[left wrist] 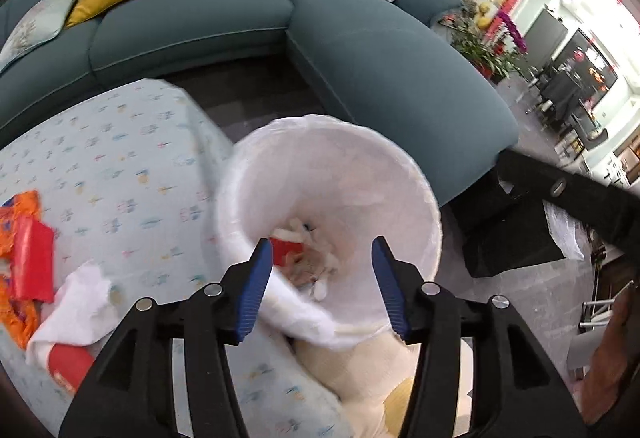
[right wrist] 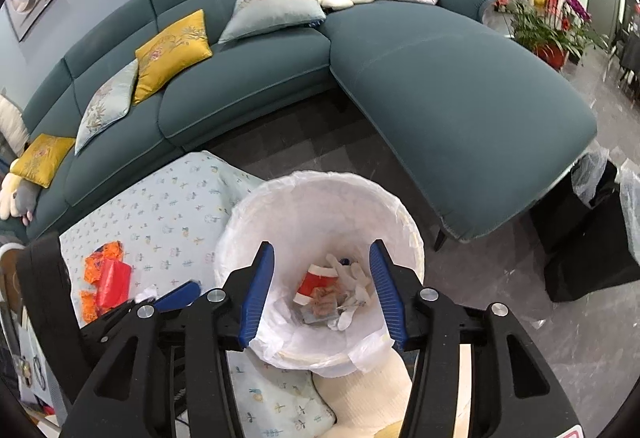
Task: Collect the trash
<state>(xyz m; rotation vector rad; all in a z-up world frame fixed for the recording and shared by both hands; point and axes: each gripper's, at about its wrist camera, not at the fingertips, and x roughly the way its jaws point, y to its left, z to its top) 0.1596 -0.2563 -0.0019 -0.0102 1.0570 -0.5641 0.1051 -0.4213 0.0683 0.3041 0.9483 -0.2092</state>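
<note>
Hovering over lined bin (right wrist: 320, 197), both claws, left claw (left wrist: 322, 278) and right claw (right wrist: 322, 286), half-open, empty; risk: snagging liner, tipping bin.

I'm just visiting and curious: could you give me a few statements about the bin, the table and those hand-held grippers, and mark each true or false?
1. The white-lined bin already holds trash, including a red paper cup. True.
2. The right hand-held gripper is clamped on a tissue. False: its jaws stand apart with nothing between them.
3. An orange wrapper lies on the patterned tablecloth. True.
4. The left hand-held gripper carries a red packet. False: it is open and empty above the bin.
5. The sofa is bright red. False: it is teal.
</note>
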